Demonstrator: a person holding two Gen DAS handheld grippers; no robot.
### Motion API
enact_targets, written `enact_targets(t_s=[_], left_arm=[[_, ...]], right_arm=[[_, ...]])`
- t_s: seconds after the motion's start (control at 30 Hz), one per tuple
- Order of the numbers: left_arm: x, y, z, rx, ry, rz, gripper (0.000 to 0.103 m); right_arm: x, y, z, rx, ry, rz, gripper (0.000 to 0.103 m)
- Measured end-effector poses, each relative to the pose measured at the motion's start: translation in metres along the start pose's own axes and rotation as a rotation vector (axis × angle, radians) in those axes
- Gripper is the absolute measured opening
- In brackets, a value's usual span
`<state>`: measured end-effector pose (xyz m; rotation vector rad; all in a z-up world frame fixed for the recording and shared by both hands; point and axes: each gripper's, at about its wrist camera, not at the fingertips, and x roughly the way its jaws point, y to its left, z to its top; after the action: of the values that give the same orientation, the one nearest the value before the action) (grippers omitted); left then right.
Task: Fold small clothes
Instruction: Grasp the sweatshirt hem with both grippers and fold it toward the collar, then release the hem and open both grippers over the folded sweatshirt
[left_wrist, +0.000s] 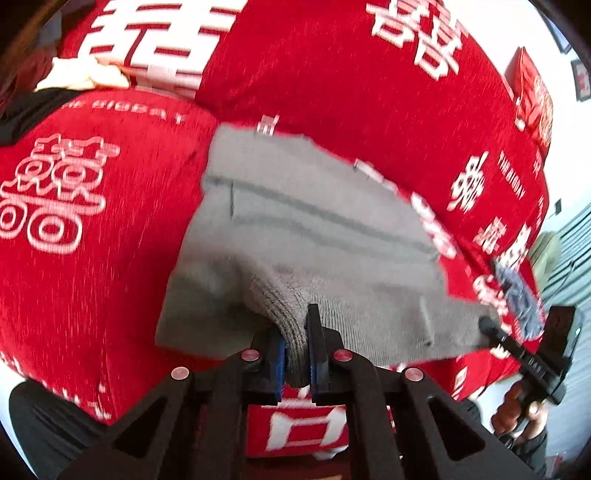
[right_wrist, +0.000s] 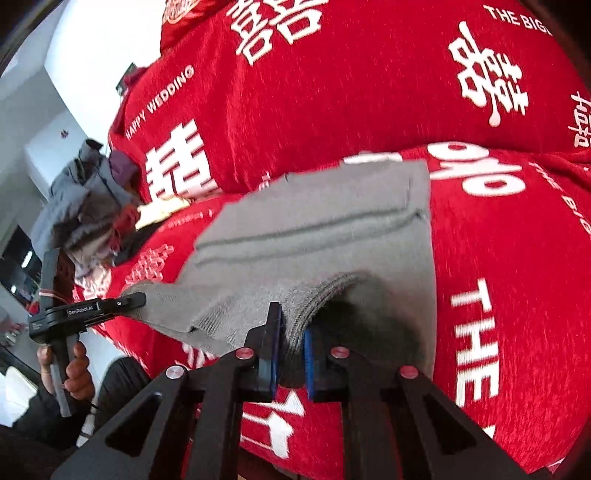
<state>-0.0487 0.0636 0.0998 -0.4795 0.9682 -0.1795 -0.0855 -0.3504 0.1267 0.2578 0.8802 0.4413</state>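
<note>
A grey knit garment (left_wrist: 295, 229) with a ribbed edge lies over the red cover; in the right wrist view (right_wrist: 314, 236) it shows a seam line. My left gripper (left_wrist: 297, 343) is shut on its ribbed near edge and lifts it a little. My right gripper (right_wrist: 291, 343) is shut on the other near corner of the same garment. Each gripper shows in the other's view, the right one (left_wrist: 487, 325) at the garment's right corner, the left one (right_wrist: 136, 299) at its left corner.
A red cover (left_wrist: 92, 258) with white characters spreads over the whole surface (right_wrist: 498, 258). A pile of grey and mixed clothes (right_wrist: 88, 206) sits at the far left. A cream cloth (left_wrist: 85, 75) lies at the back left. A red box (left_wrist: 535, 99) stands back right.
</note>
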Motion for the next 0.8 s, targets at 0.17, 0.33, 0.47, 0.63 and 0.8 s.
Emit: enact_targets(t_s=[0.17,0.33,0.47,0.63,0.8], left_arm=[[0.003,-0.008,0.030,-0.010,-0.046,0.008,0.010],[0.011,-0.011,0.057,-0.016,-0.074,0.012,0.010],[0.013,-0.019,0.087,-0.004,-0.106,0.015,0.010],[0.031,-0.028,0.134,0.005,-0.128,0.026,0.010],[0.072,-0.023,0.179,-0.015,-0.099,0.050,0.010]], right_arm=[[0.001,0.003,0.027,-0.005,-0.030,-0.011,0.011],[0.008,0.006,0.058,-0.017,-0.051,-0.026,0.011],[0.014,0.008,0.089,-0.031,-0.076,-0.044,0.011],[0.037,0.001,0.138,-0.011,-0.097,-0.072,0.011],[0.083,-0.015,0.182,0.036,-0.074,-0.096,0.011]])
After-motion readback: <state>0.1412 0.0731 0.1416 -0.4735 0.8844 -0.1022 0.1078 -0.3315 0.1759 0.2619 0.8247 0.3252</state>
